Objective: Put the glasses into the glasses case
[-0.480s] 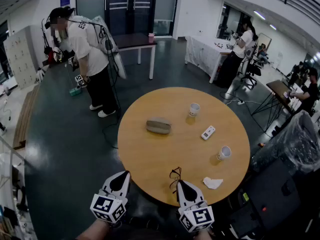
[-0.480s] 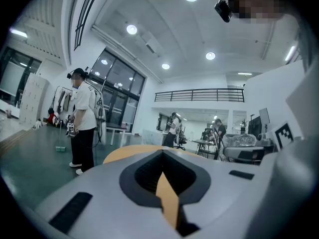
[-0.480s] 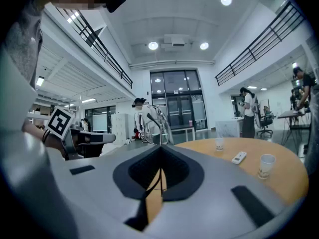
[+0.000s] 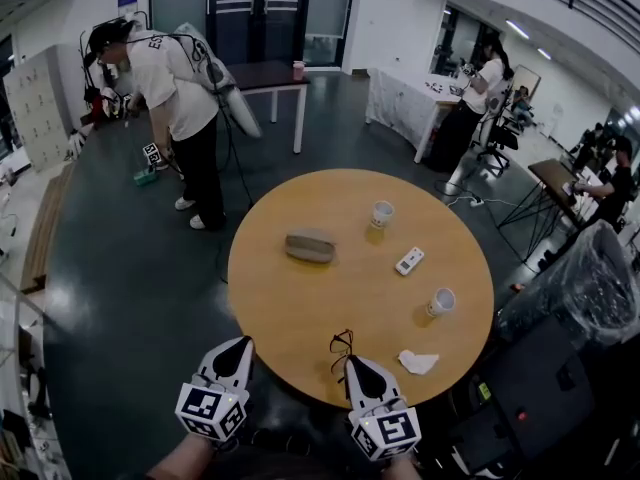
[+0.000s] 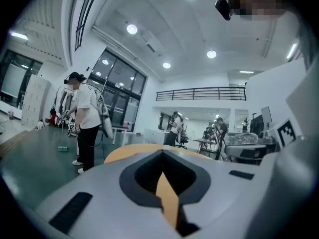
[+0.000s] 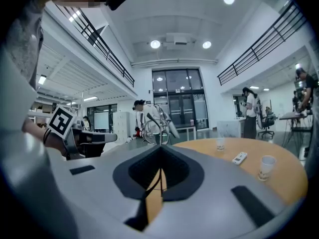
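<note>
A grey-brown glasses case (image 4: pixel 310 245) lies shut on the left half of the round wooden table (image 4: pixel 300 308). The dark-framed glasses (image 4: pixel 341 346) hang over the table's near edge, and my right gripper (image 4: pixel 351 361) is shut on them. In the right gripper view the thin frame of the glasses (image 6: pixel 155 128) sticks up just past the closed tips of my right gripper (image 6: pixel 160 148). My left gripper (image 4: pixel 239 346) is shut with nothing in it, just off the table's near-left edge. In the left gripper view, my left gripper (image 5: pixel 162 156) shows only a sliver of table between its jaws.
On the table's right half are two paper cups (image 4: pixel 381 213) (image 4: pixel 441 301), a white remote (image 4: pixel 408 260) and a crumpled tissue (image 4: pixel 417 362). A person (image 4: pixel 175 98) stands on the floor beyond the table at the left. A bagged bin (image 4: pixel 590 288) stands at the right.
The person beyond the table has stepped a little further left and away. Both grippers keep their places at the table's near edge, with the glasses still held.
</note>
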### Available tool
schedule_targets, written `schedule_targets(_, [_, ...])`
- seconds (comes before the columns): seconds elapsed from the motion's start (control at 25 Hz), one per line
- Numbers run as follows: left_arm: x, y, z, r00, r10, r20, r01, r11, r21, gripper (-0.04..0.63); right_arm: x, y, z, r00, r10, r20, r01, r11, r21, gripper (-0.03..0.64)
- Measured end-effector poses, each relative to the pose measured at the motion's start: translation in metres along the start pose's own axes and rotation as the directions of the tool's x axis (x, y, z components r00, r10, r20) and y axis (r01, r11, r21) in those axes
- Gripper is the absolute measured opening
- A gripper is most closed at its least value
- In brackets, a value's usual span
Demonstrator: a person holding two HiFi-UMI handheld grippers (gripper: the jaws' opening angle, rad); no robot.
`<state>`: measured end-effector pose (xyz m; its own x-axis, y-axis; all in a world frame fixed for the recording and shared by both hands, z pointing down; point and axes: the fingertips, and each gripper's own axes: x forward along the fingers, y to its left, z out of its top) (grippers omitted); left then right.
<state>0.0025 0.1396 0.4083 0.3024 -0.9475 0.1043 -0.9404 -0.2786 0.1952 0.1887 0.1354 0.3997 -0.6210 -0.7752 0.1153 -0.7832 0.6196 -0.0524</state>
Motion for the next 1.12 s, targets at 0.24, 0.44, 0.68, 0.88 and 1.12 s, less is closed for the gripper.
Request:
schedule_targets(0.24, [0.0, -0.002, -0.008, 1.0, 0.009, -0.022, -0.009, 1.0, 0.002, 0.006, -0.001, -0.006, -0.008, 1.0, -0.001, -0.019, 0.001, 1.0, -0.016, -0.011])
schedule_targets(0.44, [0.0, -0.004, -0.011, 0.999, 0.042, -0.024, -0.041, 0.999, 0.021, 0.005, 0.001, -0.007, -0.014, 0.998, 0.046, -0.033, -0.047, 0.998, -0.043, -0.011])
schedule_targets(0.68, [-0.003, 0.013, -0.01, 0.994, 0.109, -0.007, -0.109, 0.994, 0.022, 0.005, 0.009, -0.008, -0.023, 0.996, 0.084, -0.041, -0.085, 0.996, -0.015, -0.011])
schedule_targets(0.88, [0.0, 0.028, -0.019, 0.992, 0.124, -0.029, -0.124, 0.992, 0.014, 0.006, 0.019, -0.011, -0.03, 0.995, 0.077, -0.061, -0.077, 0.997, -0.007, -0.011])
schedule_targets(1.12, [0.028, 0.059, -0.029, 0.996, 0.074, -0.047, -0.074, 0.997, 0.005, 0.006, 0.056, -0.013, -0.039, 0.996, 0.025, -0.088, -0.027, 1.0, -0.014, -0.011])
